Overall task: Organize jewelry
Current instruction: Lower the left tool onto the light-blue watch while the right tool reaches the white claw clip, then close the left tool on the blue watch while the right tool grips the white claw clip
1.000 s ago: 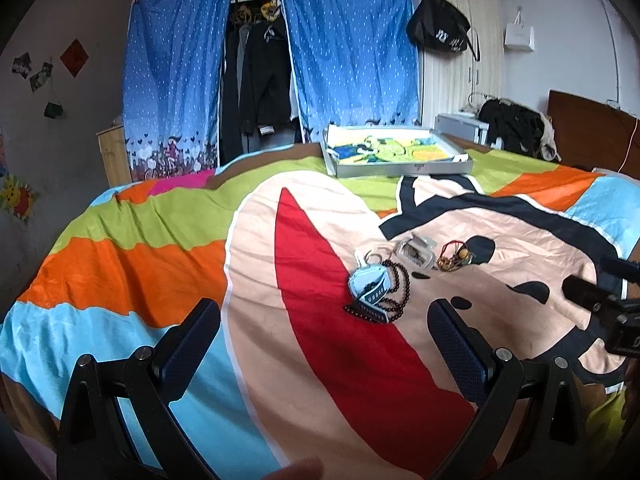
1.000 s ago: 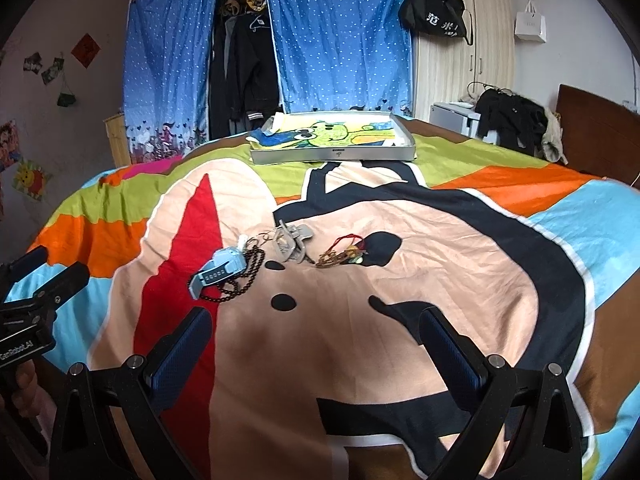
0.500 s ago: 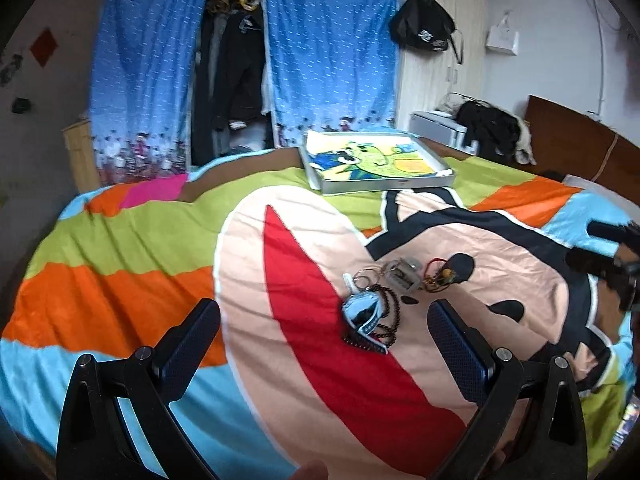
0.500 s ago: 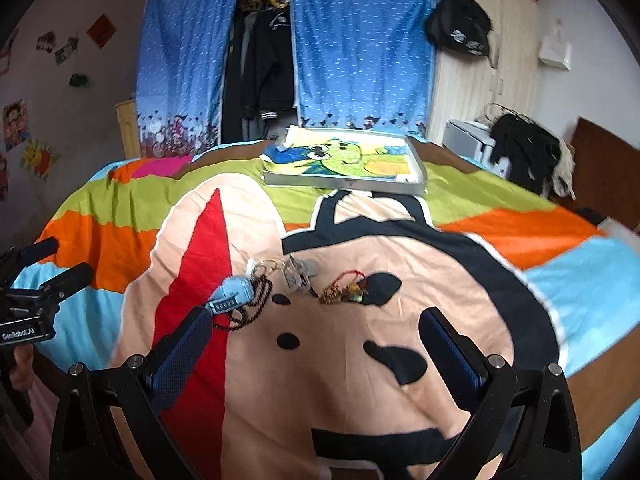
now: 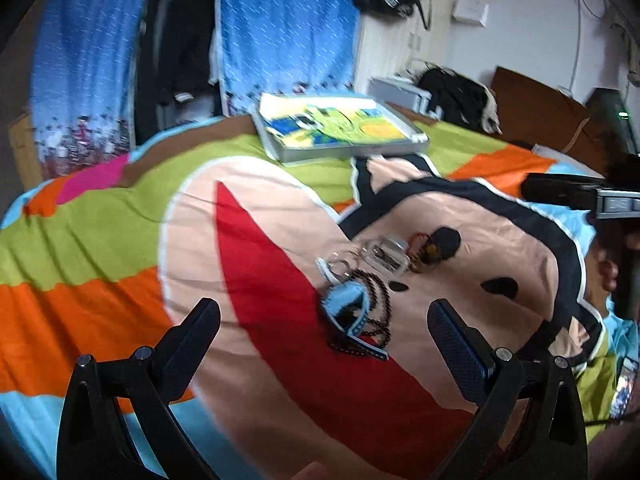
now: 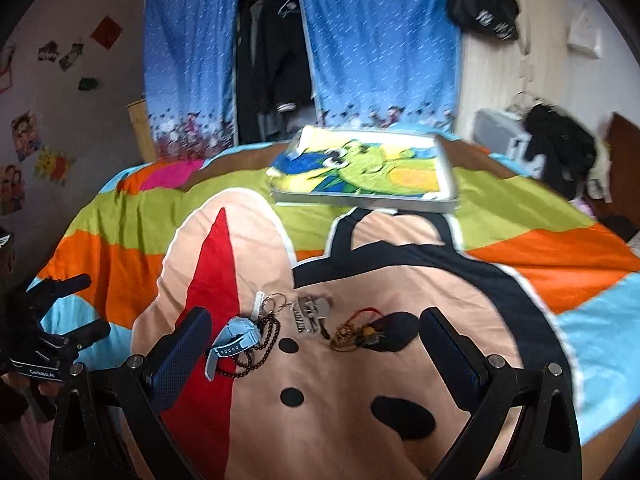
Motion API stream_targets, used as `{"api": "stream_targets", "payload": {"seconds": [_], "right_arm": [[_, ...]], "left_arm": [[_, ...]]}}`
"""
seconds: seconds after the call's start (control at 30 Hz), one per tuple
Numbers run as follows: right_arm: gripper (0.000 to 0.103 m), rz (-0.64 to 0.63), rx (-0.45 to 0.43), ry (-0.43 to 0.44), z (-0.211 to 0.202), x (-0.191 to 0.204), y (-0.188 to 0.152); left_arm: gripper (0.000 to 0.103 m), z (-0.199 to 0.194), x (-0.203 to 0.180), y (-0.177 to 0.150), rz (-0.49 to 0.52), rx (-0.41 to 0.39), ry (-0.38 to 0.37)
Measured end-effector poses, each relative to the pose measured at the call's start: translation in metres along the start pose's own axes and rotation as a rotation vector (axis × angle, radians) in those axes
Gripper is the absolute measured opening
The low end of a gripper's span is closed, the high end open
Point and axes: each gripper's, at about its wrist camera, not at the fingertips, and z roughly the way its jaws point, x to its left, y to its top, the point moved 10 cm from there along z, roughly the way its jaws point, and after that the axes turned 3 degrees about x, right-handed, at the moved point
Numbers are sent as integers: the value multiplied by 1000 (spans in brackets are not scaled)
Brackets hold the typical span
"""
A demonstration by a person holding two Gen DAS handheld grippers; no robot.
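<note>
A small heap of jewelry lies mid-bed on a colourful cartoon bedspread. It holds a light blue watch (image 5: pixel 346 308) (image 6: pixel 236 340), a dark bead bracelet (image 5: pixel 376 300) (image 6: pixel 262 344), key rings (image 6: pixel 274 304), a clear silver-edged piece (image 5: pixel 384 256) (image 6: pixel 310 312) and a red-and-gold bracelet (image 5: pixel 424 246) (image 6: pixel 358 330). My left gripper (image 5: pixel 324 320) is open and empty, above the near side of the heap. My right gripper (image 6: pixel 316 334) is open and empty, also short of the heap. Each gripper shows at the edge of the other's view.
A shallow grey tray (image 5: pixel 352 152) (image 6: pixel 360 202) lined with a green cartoon cloth sits at the far side of the bed. Blue curtains (image 6: pixel 376 48) and hanging clothes stand behind. A wooden headboard (image 5: pixel 540 116) is at the right.
Both grippers rose and drew back from the bed, then came closer over the jewelry heap. The left view swung right. Nothing was picked up; the jewelry lies as before.
</note>
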Motion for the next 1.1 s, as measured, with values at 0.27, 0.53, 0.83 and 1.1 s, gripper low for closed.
{"api": "stream_targets", "payload": {"seconds": [0.27,0.53,0.83,1.1], "right_arm": [[103,28,138,216,91,-25,-35],[100,61,174,301,148,-28,-46],[83,115,191,345,185,-32,-49],[70,160,222,365,203,-31,-46]], "left_arm": [[101,81,0,-11,-2,147,-103],[101,141,1,-30,71,269,-52],[70,161,10,-33,41,351,-91],[49,172,-2,-35,52,438,-133]]}}
